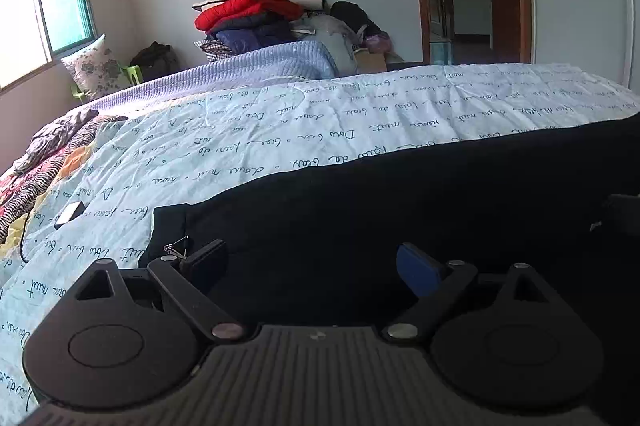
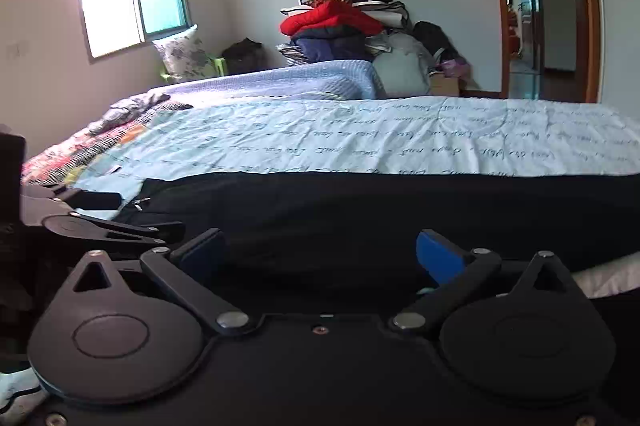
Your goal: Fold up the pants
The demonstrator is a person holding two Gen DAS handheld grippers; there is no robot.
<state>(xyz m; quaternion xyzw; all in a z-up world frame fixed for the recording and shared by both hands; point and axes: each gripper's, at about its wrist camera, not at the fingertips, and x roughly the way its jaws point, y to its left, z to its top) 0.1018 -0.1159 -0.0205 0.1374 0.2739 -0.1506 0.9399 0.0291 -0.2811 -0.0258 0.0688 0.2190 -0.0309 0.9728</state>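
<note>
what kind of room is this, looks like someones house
Most likely a bedroom in a home. The black pants lie spread on a bed under a light blue quilt, a floral pillow leans under the window, and a pile of clothes is stacked against the far wall.

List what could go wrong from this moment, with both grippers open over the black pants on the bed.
1. The left gripper sits beside a metal clip at the end of the black pants; a finger could snag it.
2. Both it and the right gripper are open low over the dark fabric, so either may also pinch the light blue quilt and drag it.
3. A small white object lies close by and could get swept along.
</note>
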